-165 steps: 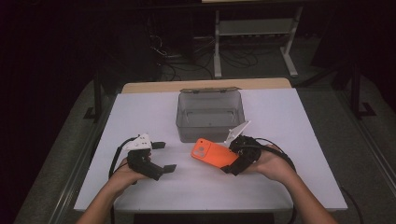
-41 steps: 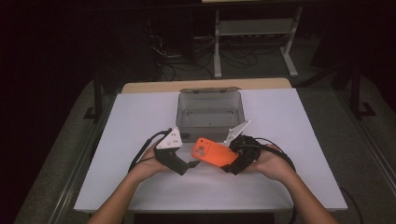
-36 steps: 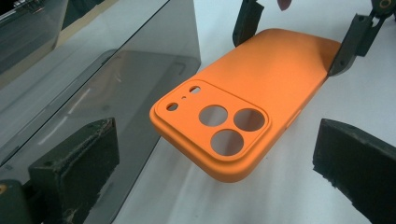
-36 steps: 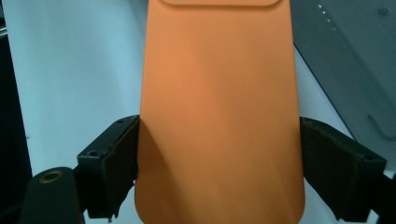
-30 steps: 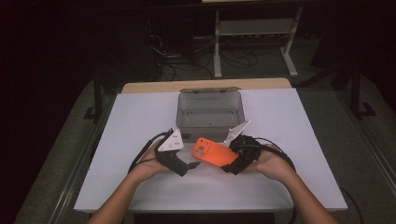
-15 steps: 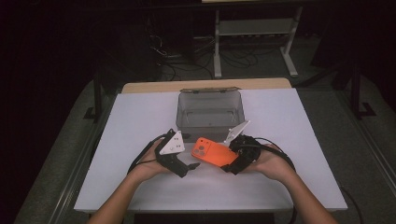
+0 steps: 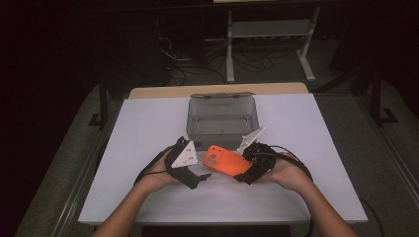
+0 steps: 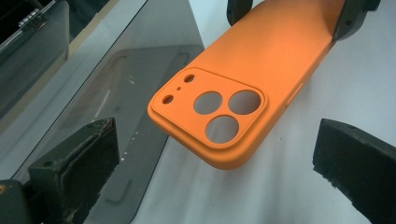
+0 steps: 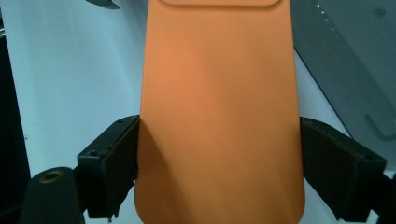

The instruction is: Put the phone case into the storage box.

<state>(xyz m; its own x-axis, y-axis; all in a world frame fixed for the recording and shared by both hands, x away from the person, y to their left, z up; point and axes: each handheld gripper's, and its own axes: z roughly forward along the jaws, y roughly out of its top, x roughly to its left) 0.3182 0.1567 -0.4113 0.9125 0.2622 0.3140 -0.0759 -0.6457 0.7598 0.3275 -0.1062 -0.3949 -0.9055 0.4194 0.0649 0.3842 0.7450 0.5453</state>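
An orange phone case is held just above the white table, its camera cut-outs toward the left. My right gripper is shut on its plain end; in the right gripper view both pads press the long edges of the case. My left gripper sits close to the left of the case, open. In the left gripper view the case's camera end reaches in between the wide-apart jaws of the left gripper without touching either pad.
A clear grey plastic box stands right behind the case, near the table's far edge, and also shows as the box and the box. The white tabletop spreads to both sides. Black cables trail from both grippers.
Since the earliest frame my left gripper has moved right, up to the case's camera end. Over the last second nothing has visibly moved.
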